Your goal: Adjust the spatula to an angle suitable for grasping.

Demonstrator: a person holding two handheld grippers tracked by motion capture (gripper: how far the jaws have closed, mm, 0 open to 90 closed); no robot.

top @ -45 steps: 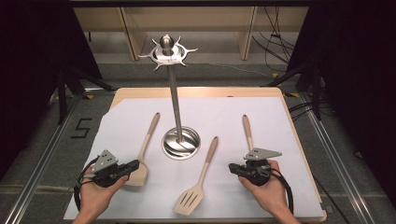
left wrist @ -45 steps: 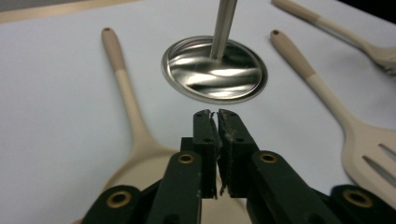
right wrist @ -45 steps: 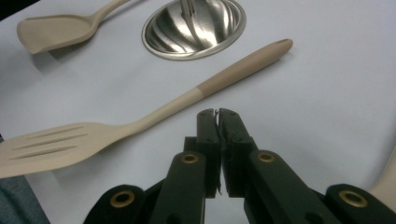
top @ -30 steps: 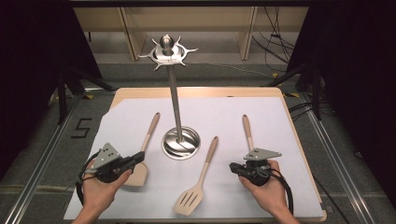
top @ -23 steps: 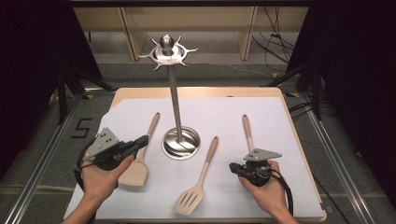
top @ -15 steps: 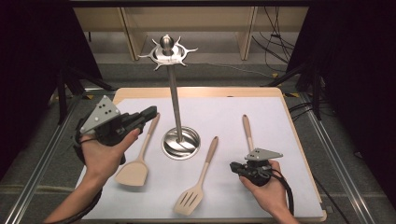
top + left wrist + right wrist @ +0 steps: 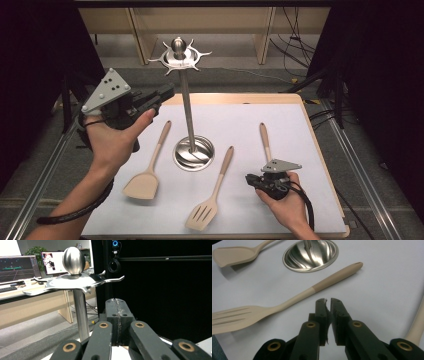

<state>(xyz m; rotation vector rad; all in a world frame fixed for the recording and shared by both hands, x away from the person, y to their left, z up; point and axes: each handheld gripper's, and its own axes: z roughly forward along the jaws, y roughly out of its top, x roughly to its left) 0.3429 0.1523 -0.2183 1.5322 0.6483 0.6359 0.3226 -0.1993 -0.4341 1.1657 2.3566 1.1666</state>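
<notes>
A steel utensil stand [image 7: 186, 105] with a hooked top disc [image 7: 72, 280] rises from its round base [image 7: 310, 252] at mid table. My left gripper [image 7: 167, 92] is held high to the left of the pole, shut and empty, with its tips [image 7: 117, 302] just below the disc. Flat on the sheet lie a solid beige spatula [image 7: 150, 167] and a slotted spatula [image 7: 215, 192]. My right gripper [image 7: 248, 179] sits low to the right of the slotted spatula [image 7: 294, 298], with a narrow gap between its jaws [image 7: 327, 301] and nothing in it. A third utensil's handle [image 7: 265, 140] runs back from that hand, its head hidden.
A white sheet [image 7: 300, 150] covers the wooden board [image 7: 235, 98]. Black curtains stand on both sides. Cables lie on the floor behind the table. A desk with monitors [image 7: 20, 265] is beyond the stand.
My left hand has lifted off the table beside the solid spatula and risen toward the stand's top, empty. The right hand has stayed where it was.
</notes>
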